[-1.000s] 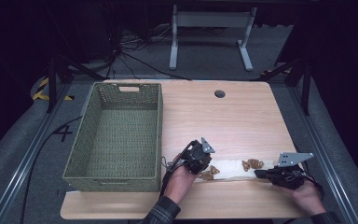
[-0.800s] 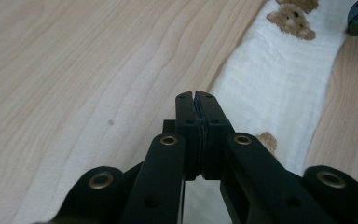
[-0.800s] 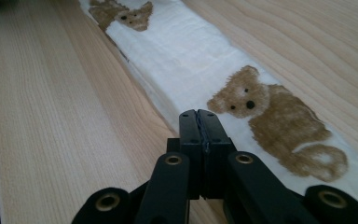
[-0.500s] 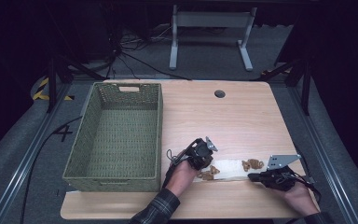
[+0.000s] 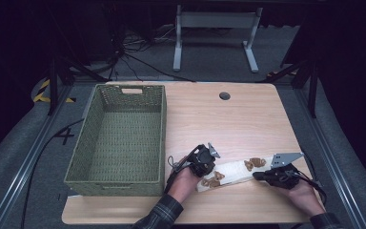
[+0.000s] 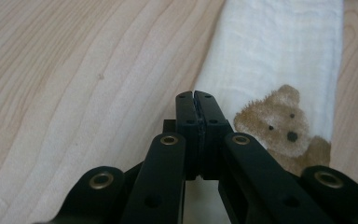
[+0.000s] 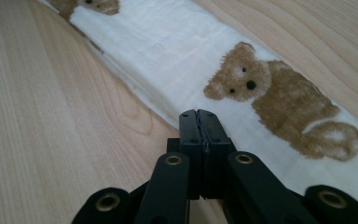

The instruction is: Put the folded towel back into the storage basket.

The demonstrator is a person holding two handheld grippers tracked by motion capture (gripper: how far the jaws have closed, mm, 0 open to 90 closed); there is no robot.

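Observation:
A folded white cloth (image 5: 233, 171) printed with brown teddy bears lies near the table's front edge. My left gripper (image 5: 206, 174) rests at its left end and is shut. In the left gripper view the closed tips (image 6: 195, 95) sit over the cloth's (image 6: 270, 51) long edge, beside a bear print (image 6: 279, 126). My right gripper (image 5: 256, 175) is at the cloth's right end, also shut. Its tips (image 7: 198, 114) lie on the cloth's (image 7: 168, 46) near edge, next to a bear print (image 7: 279, 107). I see no fabric between either pair of jaws.
A green woven basket (image 5: 159, 138), nothing inside it, stands on the table's left half. The light wooden table (image 5: 228, 124) has a round cable hole (image 5: 225, 96) at the back. Cables and a metal stand are on the floor behind.
My right gripper has shifted a little to the left, onto the cloth's right end. The left gripper and the cloth have hardly moved.

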